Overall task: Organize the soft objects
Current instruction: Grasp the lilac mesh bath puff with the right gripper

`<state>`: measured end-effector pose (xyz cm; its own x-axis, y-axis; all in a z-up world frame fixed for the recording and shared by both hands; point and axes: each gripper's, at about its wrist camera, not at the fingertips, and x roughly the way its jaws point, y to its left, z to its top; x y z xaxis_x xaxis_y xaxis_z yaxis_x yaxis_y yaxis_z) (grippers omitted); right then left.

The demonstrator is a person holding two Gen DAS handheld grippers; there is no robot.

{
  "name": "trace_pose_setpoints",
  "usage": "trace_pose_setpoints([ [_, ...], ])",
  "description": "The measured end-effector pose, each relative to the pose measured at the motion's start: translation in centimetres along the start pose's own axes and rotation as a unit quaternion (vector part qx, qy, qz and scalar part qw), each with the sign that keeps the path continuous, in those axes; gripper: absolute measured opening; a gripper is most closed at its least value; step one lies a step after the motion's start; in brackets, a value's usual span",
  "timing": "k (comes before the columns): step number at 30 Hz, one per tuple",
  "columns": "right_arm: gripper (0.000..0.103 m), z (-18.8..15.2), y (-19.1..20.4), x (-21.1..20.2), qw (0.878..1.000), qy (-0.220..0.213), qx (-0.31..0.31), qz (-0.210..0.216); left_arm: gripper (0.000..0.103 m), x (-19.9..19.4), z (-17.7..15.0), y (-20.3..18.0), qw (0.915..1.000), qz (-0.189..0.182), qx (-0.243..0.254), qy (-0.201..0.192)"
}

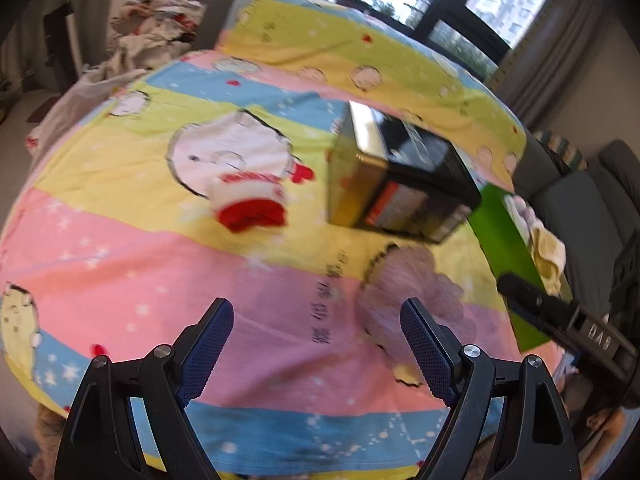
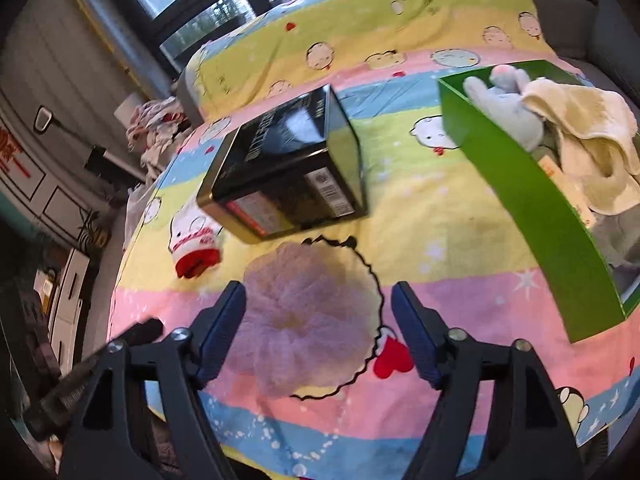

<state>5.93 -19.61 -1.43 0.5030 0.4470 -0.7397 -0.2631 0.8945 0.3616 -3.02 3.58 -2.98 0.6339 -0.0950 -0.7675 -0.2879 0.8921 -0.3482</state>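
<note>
A fluffy lilac pouf (image 2: 308, 320) lies on the striped cartoon bedsheet (image 2: 440, 240). My right gripper (image 2: 320, 294) hangs just above the pouf, open, one finger on each side, with the pads clear of it. In the left wrist view the same pouf (image 1: 404, 300) sits by the right finger of my left gripper (image 1: 318, 312), which is open and holds nothing. A white and red sock (image 1: 248, 196) lies farther out on the sheet, and shows as the sock (image 2: 194, 248) to the left in the right wrist view. A green box (image 2: 520, 184) holds a grey plush toy (image 2: 508, 108) and a cream towel (image 2: 588, 144).
A black carton (image 2: 288, 168) lies on its side mid-bed, just beyond the pouf, between the sock and the green box (image 1: 508, 248). Crumpled clothes (image 1: 152, 28) are heaped off the far corner of the bed. Windows and curtains line the far wall.
</note>
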Motion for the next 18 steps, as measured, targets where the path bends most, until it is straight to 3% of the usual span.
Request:
trace_pose_setpoints([
  [6, 0.081, -0.5, -0.7, 1.5, 0.999, 0.028, 0.011, 0.036, 0.086, 2.7, -1.4, -2.7, 0.9984, -0.025, 0.031, 0.039],
  [11, 0.082, -1.0, -0.5, 4.0, 0.997, 0.066, 0.008, 0.035, 0.086, 5.2, -2.2, -3.9, 0.9959, -0.036, 0.038, 0.074],
  [15, 0.082, -1.3, -0.4, 5.6, 0.995, 0.089, 0.010, 0.042, 0.071, 6.0, -2.1, -4.5, 0.9958, -0.032, 0.048, 0.071],
  [18, 0.080, -1.7, -0.1, 6.6, 0.993, 0.107, 0.006, 0.043, 0.053, 6.6, -2.4, -5.1, 0.9953, -0.024, 0.063, 0.069],
])
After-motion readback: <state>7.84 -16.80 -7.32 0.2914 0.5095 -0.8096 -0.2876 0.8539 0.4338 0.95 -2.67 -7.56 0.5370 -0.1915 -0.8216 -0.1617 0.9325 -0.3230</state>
